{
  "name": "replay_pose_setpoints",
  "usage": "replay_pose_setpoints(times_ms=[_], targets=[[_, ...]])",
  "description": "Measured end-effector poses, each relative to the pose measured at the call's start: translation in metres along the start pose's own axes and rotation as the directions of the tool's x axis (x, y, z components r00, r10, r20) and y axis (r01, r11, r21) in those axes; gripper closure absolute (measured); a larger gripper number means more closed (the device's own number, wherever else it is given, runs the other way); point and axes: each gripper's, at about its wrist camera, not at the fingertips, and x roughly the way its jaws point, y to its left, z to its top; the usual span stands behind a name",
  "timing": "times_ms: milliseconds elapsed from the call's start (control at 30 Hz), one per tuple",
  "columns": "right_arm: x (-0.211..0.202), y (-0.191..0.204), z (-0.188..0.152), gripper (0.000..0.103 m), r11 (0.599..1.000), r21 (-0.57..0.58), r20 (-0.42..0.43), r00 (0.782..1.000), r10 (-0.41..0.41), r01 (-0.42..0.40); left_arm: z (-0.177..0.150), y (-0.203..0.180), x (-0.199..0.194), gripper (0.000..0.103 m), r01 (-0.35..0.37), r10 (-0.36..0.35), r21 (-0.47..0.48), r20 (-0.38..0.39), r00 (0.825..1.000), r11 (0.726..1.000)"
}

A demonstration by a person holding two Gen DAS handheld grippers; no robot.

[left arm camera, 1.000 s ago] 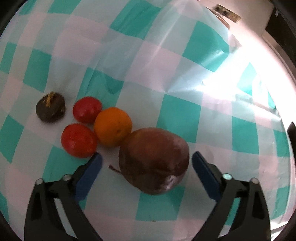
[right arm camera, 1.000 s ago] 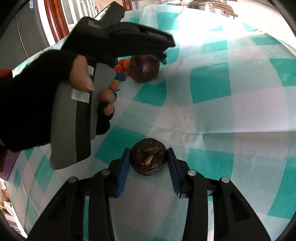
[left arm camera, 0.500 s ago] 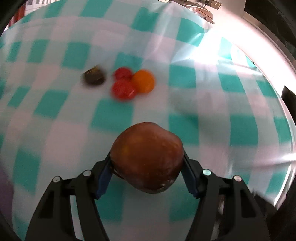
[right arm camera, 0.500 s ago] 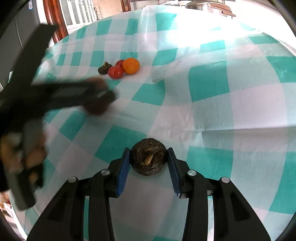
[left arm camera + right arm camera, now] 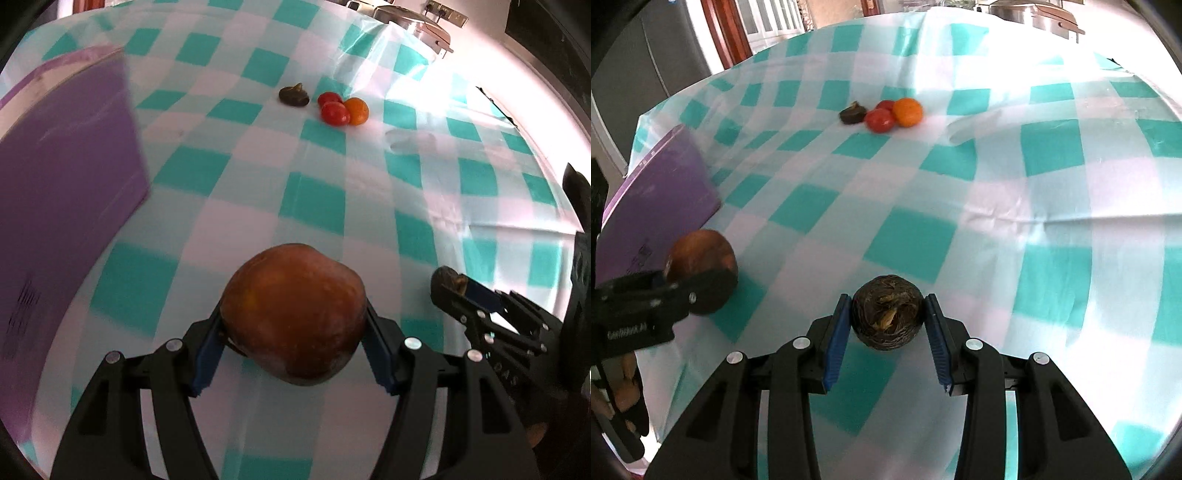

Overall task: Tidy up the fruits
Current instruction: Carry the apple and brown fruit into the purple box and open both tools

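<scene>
My left gripper [image 5: 293, 343] is shut on a large brown-red apple [image 5: 291, 314], held above the checked cloth; the same apple [image 5: 700, 269] shows at the left of the right wrist view. My right gripper [image 5: 888, 321] is shut on a small dark wrinkled fruit [image 5: 886, 314], also seen as the dark fruit [image 5: 447, 278] at the right of the left wrist view. Far back on the cloth lie another dark fruit [image 5: 293, 95], two red tomatoes [image 5: 334, 110] and an orange fruit [image 5: 357, 110], bunched together.
A purple box [image 5: 62, 177] stands at the left, close to the held apple; it is the purple box [image 5: 661, 199] in the right wrist view. The teal-and-white cloth [image 5: 960, 192] has folds at the right. A metal pot [image 5: 417, 22] sits at the far edge.
My left gripper closed on the apple and carried it away from the fruit cluster, toward the purple box. The right gripper, still holding the dark fruit, shifted slightly.
</scene>
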Motion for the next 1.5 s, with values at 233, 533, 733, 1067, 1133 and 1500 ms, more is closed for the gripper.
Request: replay_pose_setpoints(times_ms=[233,533,733,1067,1133,1500], targets=[[-0.037,0.041,-0.028,0.063,0.999,-0.006,-0.033,0.999,0.041,-0.041,-0.056,0.015,-0.059,0.037,0.004,-0.004,0.020,-0.017,1.000,1.000],[-0.080,0.100,-0.046,0.063,0.995,-0.045,-0.017,0.996,0.088,-0.089,-0.098,0.033,-0.121,0.037,0.005,-0.007,0.105,0.011,1.000,0.994],[-0.101,0.128,-0.037,0.063,0.993,-0.040,0.022,0.994,0.111,-0.111,-0.095,0.042,-0.162,0.036,0.008,-0.024,0.155,0.101,0.995,0.988],[-0.140,0.174,-0.011,0.063,0.990,-0.095,0.128,0.985,0.114,-0.102,-0.077,0.079,-0.227,0.036,0.001,-0.031,0.112,0.270,0.962,0.994],[-0.143,0.185,-0.008,0.063,0.988,-0.114,0.134,0.984,0.121,-0.105,-0.076,0.088,-0.235,0.036,-0.004,-0.024,0.094,0.292,0.956,0.996],[-0.136,0.251,0.022,0.063,0.955,-0.238,0.112,0.972,0.207,-0.176,-0.076,0.152,-0.254,0.036,-0.056,0.077,-0.072,0.329,0.941,0.996]])
